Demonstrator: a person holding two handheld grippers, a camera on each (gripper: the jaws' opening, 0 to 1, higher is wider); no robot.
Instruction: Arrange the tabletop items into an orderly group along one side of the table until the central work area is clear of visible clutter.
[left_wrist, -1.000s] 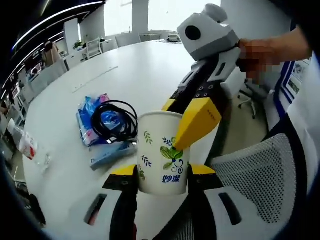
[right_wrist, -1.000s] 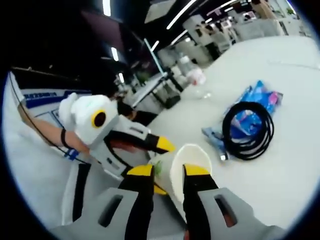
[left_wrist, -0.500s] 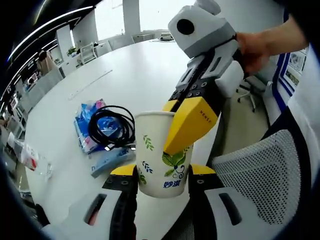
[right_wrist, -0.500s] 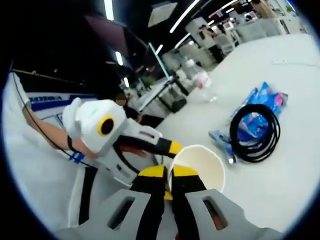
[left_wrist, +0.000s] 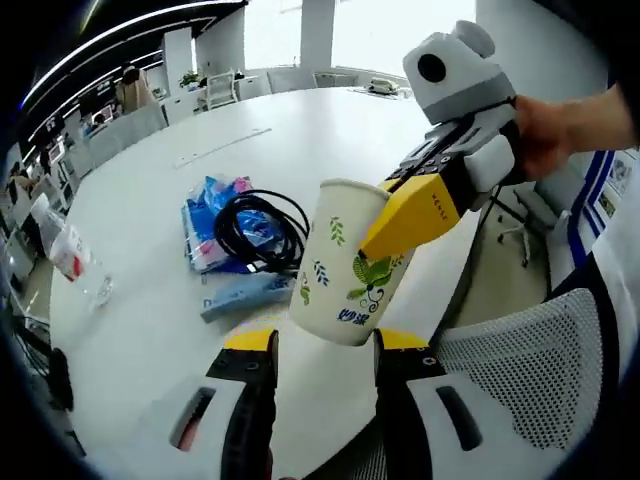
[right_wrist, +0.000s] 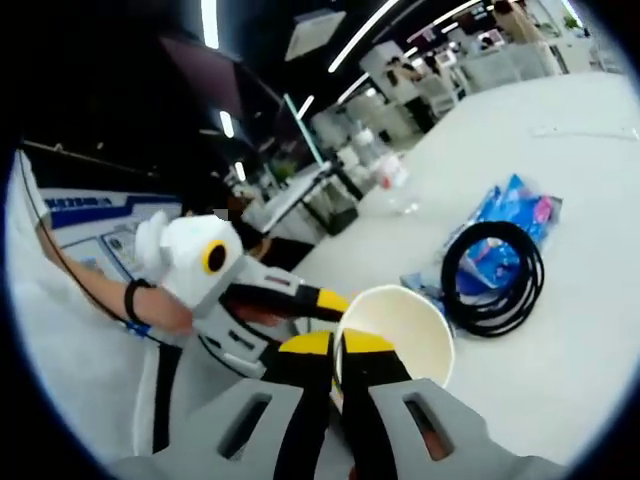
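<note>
Right gripper (right_wrist: 335, 355) pinches tilted paper cup (left_wrist: 345, 265) rim above table (left_wrist: 300, 130).

A large white oval table (left_wrist: 330, 130) is seen stretching back through an open office. Bright windows (left_wrist: 390, 30) are set in the far wall, between white pillars (left_wrist: 316, 30). White chairs (left_wrist: 222, 88) are ranged along the table's far edge, and more desks are made out beyond them (blurred). A grey mesh office chair (left_wrist: 520, 370) is drawn up at the near side. In the right gripper view, long ceiling light strips (right_wrist: 380, 15) are seen against a dark ceiling (right_wrist: 150, 60).
</note>
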